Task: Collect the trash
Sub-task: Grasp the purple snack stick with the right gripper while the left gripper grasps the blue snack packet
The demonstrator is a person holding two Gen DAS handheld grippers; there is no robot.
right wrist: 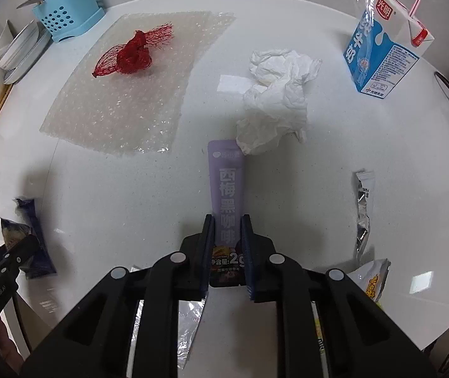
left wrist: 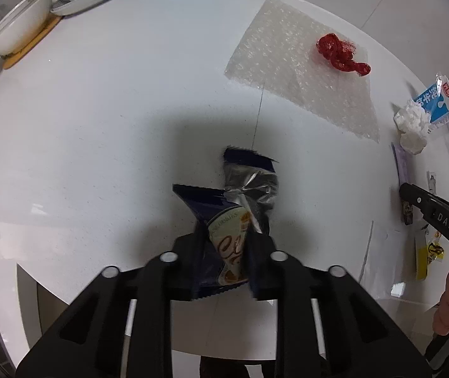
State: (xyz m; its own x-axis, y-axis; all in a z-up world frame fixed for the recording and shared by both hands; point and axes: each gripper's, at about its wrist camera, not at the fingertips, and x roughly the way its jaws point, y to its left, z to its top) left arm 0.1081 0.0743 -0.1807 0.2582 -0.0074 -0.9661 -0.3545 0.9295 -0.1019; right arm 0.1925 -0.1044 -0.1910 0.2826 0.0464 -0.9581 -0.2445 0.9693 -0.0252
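**Both grippers clamped on wrappers**

The white desk (right wrist: 130, 195) carries scattered trash. Far left lies a bubble-wrap sheet (right wrist: 123, 94) with a red mesh net (right wrist: 130, 56) on it. Far right stands a blue-and-white milk carton (right wrist: 382, 53); a crumpled white tissue (right wrist: 275, 100) sits between them, touching the far end of a purple coffee sachet (right wrist: 227, 195). The right gripper (right wrist: 227, 249) has its fingers pressed against that sachet's near end. The left gripper (left wrist: 226, 252) has its fingers clamped on a dark blue cookie wrapper (left wrist: 234, 208), torn open with silver lining showing. A silver wrapper (right wrist: 363, 214) lies to the right, near a yellow-printed packet (right wrist: 372, 280)
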